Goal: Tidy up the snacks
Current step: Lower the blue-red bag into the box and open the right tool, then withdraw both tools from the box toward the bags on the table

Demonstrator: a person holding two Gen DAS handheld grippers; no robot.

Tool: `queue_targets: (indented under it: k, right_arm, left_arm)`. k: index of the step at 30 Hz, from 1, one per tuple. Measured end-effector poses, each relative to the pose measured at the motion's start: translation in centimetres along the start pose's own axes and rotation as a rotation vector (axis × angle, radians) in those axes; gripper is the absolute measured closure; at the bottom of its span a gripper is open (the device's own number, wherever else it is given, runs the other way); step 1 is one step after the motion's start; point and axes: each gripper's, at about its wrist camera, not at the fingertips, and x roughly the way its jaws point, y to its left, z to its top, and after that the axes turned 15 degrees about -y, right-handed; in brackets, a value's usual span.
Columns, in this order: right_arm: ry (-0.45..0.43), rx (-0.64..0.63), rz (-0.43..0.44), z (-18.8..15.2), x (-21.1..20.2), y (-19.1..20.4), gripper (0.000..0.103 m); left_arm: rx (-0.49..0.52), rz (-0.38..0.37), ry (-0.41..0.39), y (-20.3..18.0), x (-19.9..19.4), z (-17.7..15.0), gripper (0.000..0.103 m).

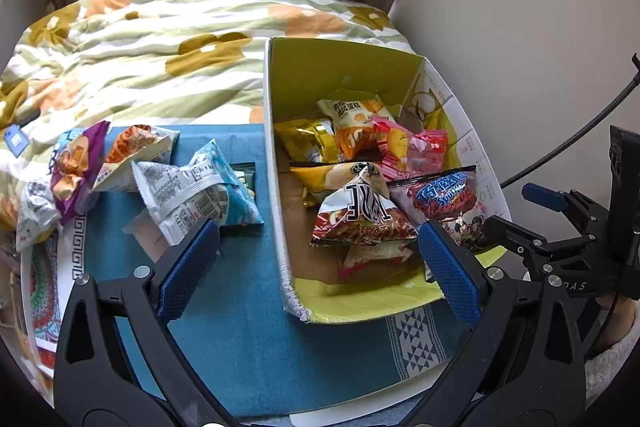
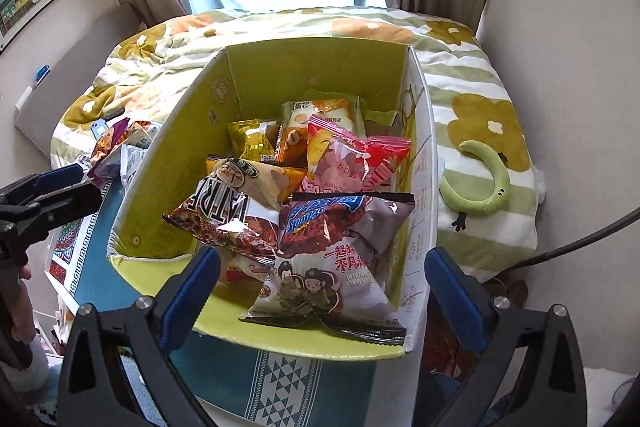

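Note:
An open cardboard box (image 1: 340, 67) with a green inside stands on a teal cloth (image 1: 240, 327) and holds several snack packets, among them a purple Sponge Crunch bag (image 1: 444, 203) and a red-brown bag (image 1: 356, 215). Loose packets lie left of the box: a grey-white one (image 1: 184, 195), an orange one (image 1: 136, 155) and a purple one (image 1: 76, 167). My left gripper (image 1: 320, 267) is open and empty, straddling the box's left wall. My right gripper (image 2: 322, 291) is open and empty over the box's near end (image 2: 304, 343), above the Sponge Crunch bag (image 2: 336, 251).
A flowered quilt (image 1: 160, 39) covers the bed behind the cloth. A green curved toy (image 2: 480, 183) lies on the quilt right of the box. A black cable (image 1: 580, 135) runs at the right. Curtains and a wall stand behind.

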Motion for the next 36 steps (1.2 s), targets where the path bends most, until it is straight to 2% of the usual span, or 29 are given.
queue_targets:
  k: [9, 18, 25, 31, 36]
  right_arm:
    - [-0.08, -0.014, 0.001, 1.3, -3.6, 1.5, 0.001]
    - [-0.174, -0.052, 0.086, 2.1, -7.1, 5.4, 0.001]
    - [-0.226, -0.083, 0.141, 2.1, -7.9, 10.6, 0.001]
    - [-0.233, -0.081, 0.164, 2.4, -6.9, 15.7, 0.001]
    - [-0.242, -0.043, 0.172, 3.5, -5.3, 20.6, 0.001]
  left_arm:
    - [-0.013, 0.026, -0.068, 0.4, -4.0, -0.1, 0.004]
    - [-0.048, 0.122, -0.156, 3.4, -10.8, -1.3, 0.004]
    - [-0.094, 0.18, -0.201, 9.1, -14.9, -2.6, 0.004]
    - [-0.119, 0.177, -0.226, 15.9, -17.1, -2.8, 0.004]
    - [-0.133, 0.18, -0.204, 22.0, -18.2, -2.1, 0.004]
